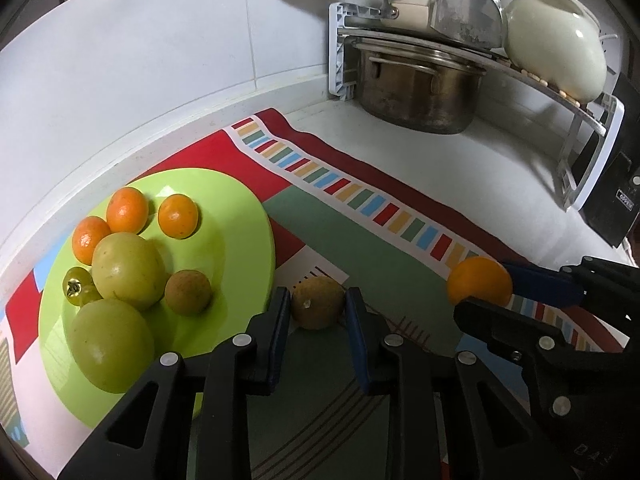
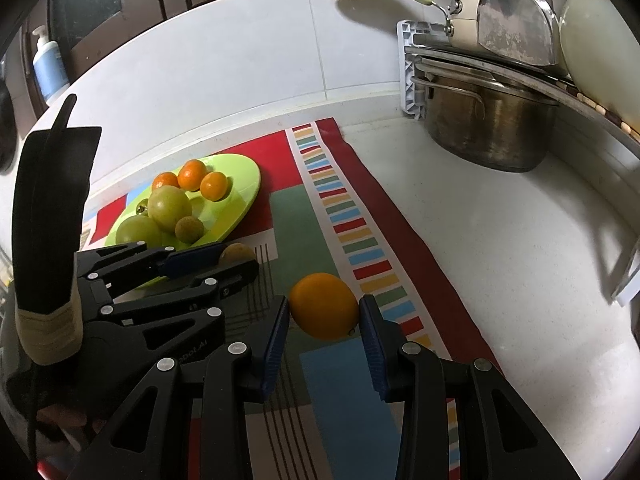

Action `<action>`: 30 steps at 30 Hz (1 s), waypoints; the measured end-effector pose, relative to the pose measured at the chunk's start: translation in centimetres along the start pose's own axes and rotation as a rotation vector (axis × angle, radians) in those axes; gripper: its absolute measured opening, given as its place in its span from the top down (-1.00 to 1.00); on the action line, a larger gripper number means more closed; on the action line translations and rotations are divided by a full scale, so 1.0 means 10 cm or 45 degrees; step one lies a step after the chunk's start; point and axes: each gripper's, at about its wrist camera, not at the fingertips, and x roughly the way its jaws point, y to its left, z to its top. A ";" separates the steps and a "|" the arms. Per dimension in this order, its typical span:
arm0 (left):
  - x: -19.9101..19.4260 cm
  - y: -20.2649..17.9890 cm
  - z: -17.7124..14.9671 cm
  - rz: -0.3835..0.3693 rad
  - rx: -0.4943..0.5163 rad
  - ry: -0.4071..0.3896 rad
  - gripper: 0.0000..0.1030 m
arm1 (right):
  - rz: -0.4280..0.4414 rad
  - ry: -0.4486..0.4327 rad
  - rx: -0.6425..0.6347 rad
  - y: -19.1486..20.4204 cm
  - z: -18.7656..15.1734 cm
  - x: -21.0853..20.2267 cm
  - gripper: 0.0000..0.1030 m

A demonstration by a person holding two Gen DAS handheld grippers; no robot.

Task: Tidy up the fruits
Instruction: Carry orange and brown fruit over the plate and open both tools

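Fruits lay split between the green plate [image 1: 244, 216] and the patterned mat [image 1: 360, 236] on the tabletop [image 2: 500, 240]. A brown fruit [image 1: 317, 302] sat between the left gripper's [image 1: 318, 306] fingers, which stood just beside it; contact could not be told. At the left view's 3 o'clock, the orange [image 2: 323, 305] lay with its long axis crosswise between the right gripper's [image 2: 325, 314] fingers, close beside it.
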 end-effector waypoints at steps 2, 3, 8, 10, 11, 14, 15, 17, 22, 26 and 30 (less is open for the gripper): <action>-0.04 0.01 0.00 -0.008 -0.006 -0.006 0.46 | 0.000 -0.001 -0.001 0.00 0.00 0.00 0.28; -0.07 0.01 0.00 -0.013 -0.011 -0.008 0.46 | 0.001 -0.002 -0.003 0.01 0.01 -0.01 0.28; -0.22 0.02 -0.01 -0.029 -0.037 -0.022 0.46 | 0.004 -0.012 -0.010 0.04 0.02 -0.06 0.28; -0.28 0.03 -0.03 -0.029 -0.043 -0.030 0.46 | 0.003 -0.018 -0.016 0.05 0.03 -0.09 0.28; -0.32 0.04 -0.03 -0.029 -0.049 -0.034 0.46 | 0.002 -0.022 -0.017 0.06 0.03 -0.12 0.28; -0.44 0.07 -0.05 -0.025 -0.064 -0.051 0.46 | -0.004 -0.037 -0.025 0.10 0.04 -0.20 0.28; -0.49 0.08 -0.06 -0.022 -0.068 -0.060 0.46 | -0.006 -0.044 -0.029 0.12 0.04 -0.24 0.28; -0.58 0.10 -0.07 -0.019 -0.077 -0.075 0.46 | -0.008 -0.055 -0.035 0.14 0.05 -0.30 0.28; -0.84 0.16 -0.12 0.003 -0.110 -0.119 0.46 | -0.004 -0.082 -0.058 0.27 0.07 -0.45 0.28; -1.05 0.26 -0.17 0.034 -0.147 -0.150 0.46 | 0.010 -0.102 -0.085 0.40 0.10 -0.54 0.28; -1.21 0.42 -0.23 0.081 -0.177 -0.171 0.46 | 0.031 -0.125 -0.120 0.55 0.15 -0.60 0.28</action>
